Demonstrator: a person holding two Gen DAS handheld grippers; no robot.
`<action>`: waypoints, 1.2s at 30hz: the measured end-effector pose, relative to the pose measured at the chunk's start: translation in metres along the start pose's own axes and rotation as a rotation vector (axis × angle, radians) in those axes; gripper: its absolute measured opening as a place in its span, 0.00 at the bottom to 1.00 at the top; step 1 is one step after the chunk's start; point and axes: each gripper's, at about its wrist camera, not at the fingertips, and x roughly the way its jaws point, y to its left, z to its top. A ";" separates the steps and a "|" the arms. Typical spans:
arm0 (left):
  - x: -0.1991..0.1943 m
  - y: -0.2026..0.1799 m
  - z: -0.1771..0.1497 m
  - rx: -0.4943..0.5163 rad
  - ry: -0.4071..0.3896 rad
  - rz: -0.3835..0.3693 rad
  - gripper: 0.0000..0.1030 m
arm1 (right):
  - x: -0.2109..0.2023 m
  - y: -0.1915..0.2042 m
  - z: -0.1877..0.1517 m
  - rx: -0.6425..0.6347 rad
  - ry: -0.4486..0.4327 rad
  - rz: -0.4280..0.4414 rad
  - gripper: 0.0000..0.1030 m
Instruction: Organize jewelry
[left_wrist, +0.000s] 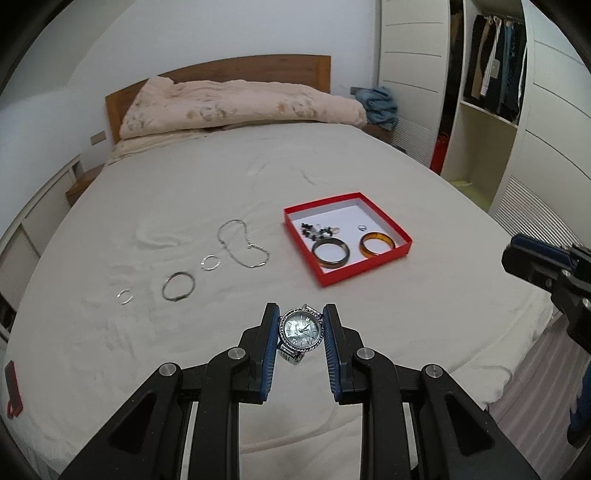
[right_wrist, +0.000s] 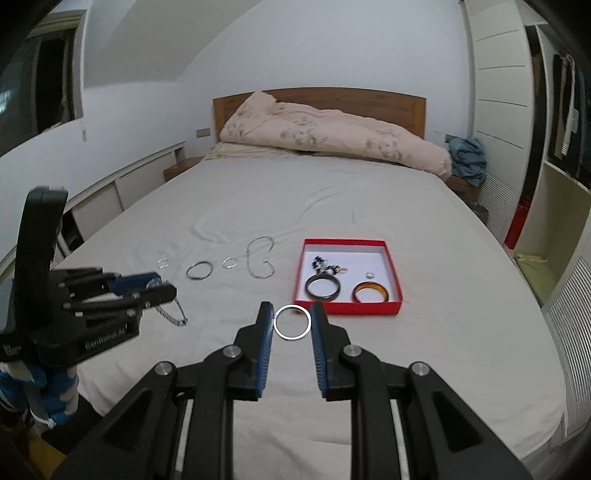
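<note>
My left gripper (left_wrist: 301, 319) is shut on a silver watch (left_wrist: 300, 331) with a pearly dial, held above the bed; its band (right_wrist: 170, 313) dangles in the right wrist view. My right gripper (right_wrist: 292, 314) is shut on a thin silver bangle (right_wrist: 293, 322). Ahead lies a red box (left_wrist: 369, 261) with a white floor, holding a dark bangle (left_wrist: 330, 251), an amber bangle (left_wrist: 377, 244), a small ring (left_wrist: 362, 228) and a beaded piece (left_wrist: 317, 230). On the sheet to its left lie a chain (left_wrist: 242, 242), a small hoop (left_wrist: 211, 263), a larger thin bangle (left_wrist: 178, 287) and a tiny ring (left_wrist: 124, 296).
The beige bed sheet (left_wrist: 221, 177) spreads all around, with a rolled pink duvet (left_wrist: 240, 103) at the headboard. A white wardrobe (left_wrist: 480, 129) with hanging clothes stands on the right. A red phone-like object (left_wrist: 13, 391) lies at the bed's left edge.
</note>
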 end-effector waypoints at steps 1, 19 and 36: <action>0.005 -0.002 0.006 0.006 0.004 -0.004 0.23 | 0.004 -0.005 0.003 0.008 -0.002 -0.004 0.18; 0.138 -0.006 0.110 0.005 0.081 -0.027 0.23 | 0.177 -0.088 0.049 0.131 0.018 -0.001 0.18; 0.320 -0.035 0.142 0.050 0.218 -0.021 0.23 | 0.323 -0.151 0.018 0.173 0.205 -0.006 0.18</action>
